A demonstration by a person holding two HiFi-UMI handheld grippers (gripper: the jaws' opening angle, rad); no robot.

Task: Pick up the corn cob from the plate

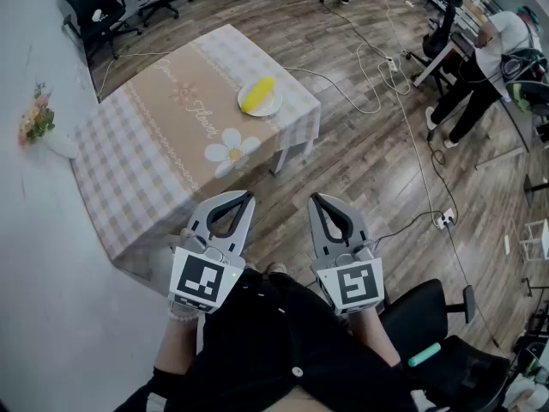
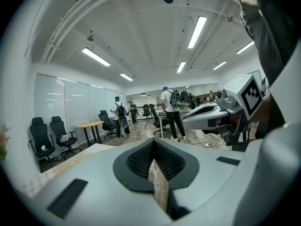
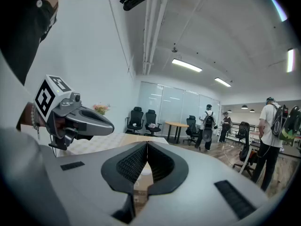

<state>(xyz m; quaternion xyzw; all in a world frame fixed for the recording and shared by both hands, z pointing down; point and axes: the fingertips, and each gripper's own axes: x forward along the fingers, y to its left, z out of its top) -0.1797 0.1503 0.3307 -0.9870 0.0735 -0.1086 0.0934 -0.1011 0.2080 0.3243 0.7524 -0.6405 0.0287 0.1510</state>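
A yellow corn cob (image 1: 257,93) lies on a white plate (image 1: 269,107) near the far right corner of a table with a checked and floral cloth (image 1: 163,136). Both grippers are held close to the person's body, well short of the table. My left gripper (image 1: 244,197) is shut with nothing between its jaws. My right gripper (image 1: 319,201) is also shut and empty. In the left gripper view the jaws (image 2: 153,147) meet at the tip, and the right gripper shows at the right. In the right gripper view the jaws (image 3: 146,147) touch too.
Office chairs (image 1: 103,7) stand beyond the table, cables (image 1: 377,67) trail across the wooden floor, and a person (image 1: 480,67) bends over at the far right. A flower vase (image 1: 39,123) is by the white wall. A black chair (image 1: 429,316) is at my right.
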